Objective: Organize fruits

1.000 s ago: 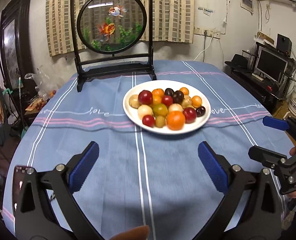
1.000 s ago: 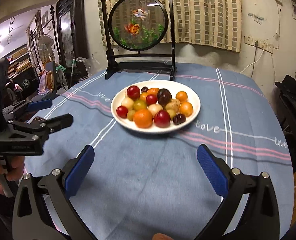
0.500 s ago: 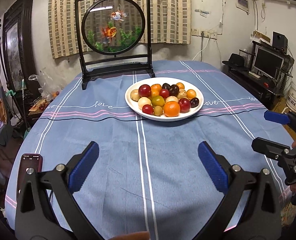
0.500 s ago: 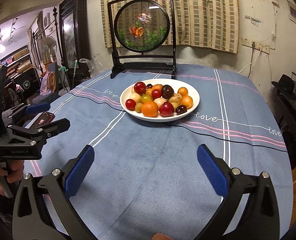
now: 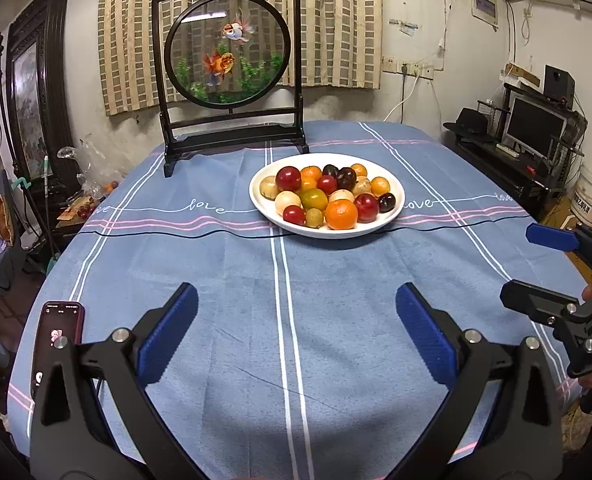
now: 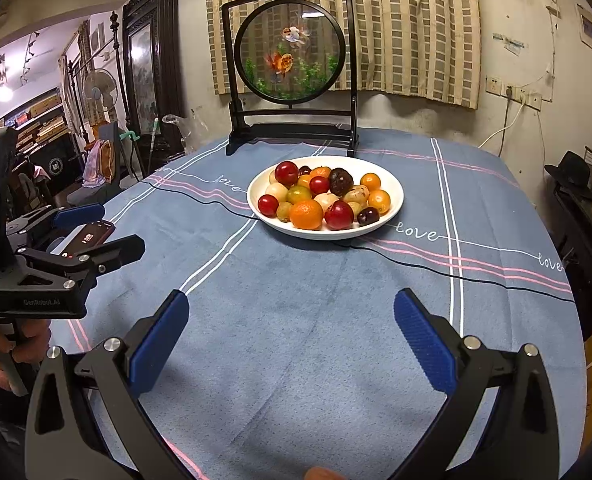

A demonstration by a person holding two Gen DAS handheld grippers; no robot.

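A white plate (image 5: pixel 392 222) holds a heap of several fruits: red plums, oranges, dark plums and pale round fruits, with a large orange (image 5: pixel 341 213) at its front. It stands past the middle of the blue tablecloth, also in the right wrist view (image 6: pixel 394 206). My left gripper (image 5: pixel 296 320) is open and empty, well short of the plate. My right gripper (image 6: pixel 292 322) is open and empty too, also short of the plate. Each gripper shows at the edge of the other's view: the right one (image 5: pixel 544 268) and the left one (image 6: pixel 96 232).
A black framed round goldfish screen (image 5: pixel 232 80) stands on the table behind the plate. A phone (image 5: pixel 58 336) lies at the table's near left edge. Shelves with a monitor (image 5: pixel 532 128) stand to the right, cluttered furniture to the left.
Both grippers have drawn back from the plate, so it looks smaller and farther. The phone has come into the left wrist view. Both grippers stay open.
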